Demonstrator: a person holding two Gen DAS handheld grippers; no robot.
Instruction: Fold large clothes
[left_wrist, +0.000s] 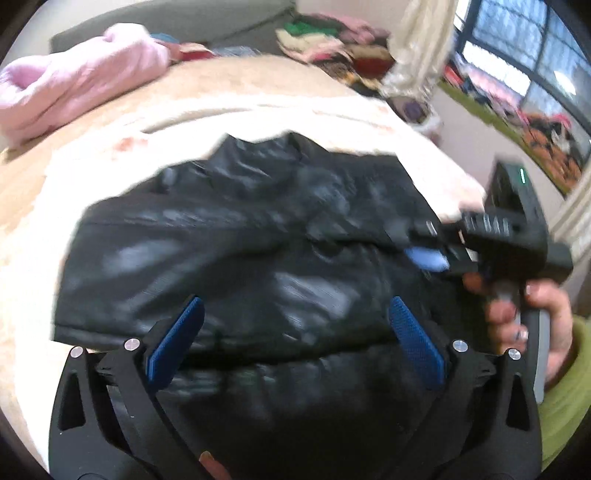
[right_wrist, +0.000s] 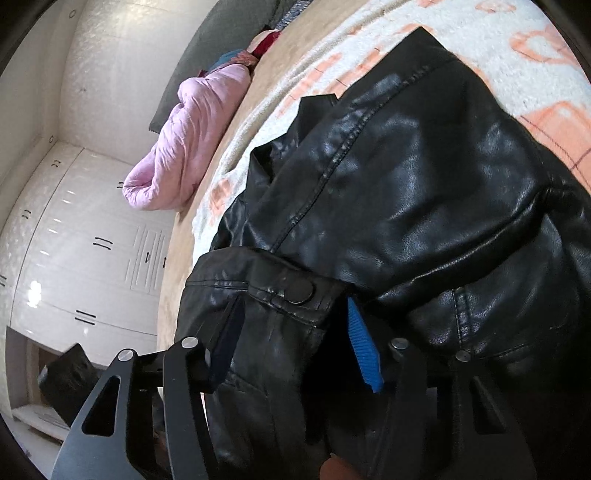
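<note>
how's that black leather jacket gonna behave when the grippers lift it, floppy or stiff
The black leather jacket will probably drape rather than hold its shape: it already buckles into soft folds on the blanket. Its glossy surface looks fairly slippery. The right gripper has its jaws set around the snap cuff, and that thicker seamed edge should hold better than a smooth panel. It likely feels heavy.

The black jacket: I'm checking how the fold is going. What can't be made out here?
- Black leather jacket, left wrist view: seams and folds lost to motion blur.
- Jacket hem, right wrist view: cut off by the bottom edge.
- Right hand-held gripper: the snap cuff lies between its fingers; real clamping unclear.
- Left hand-held gripper: open.
</note>
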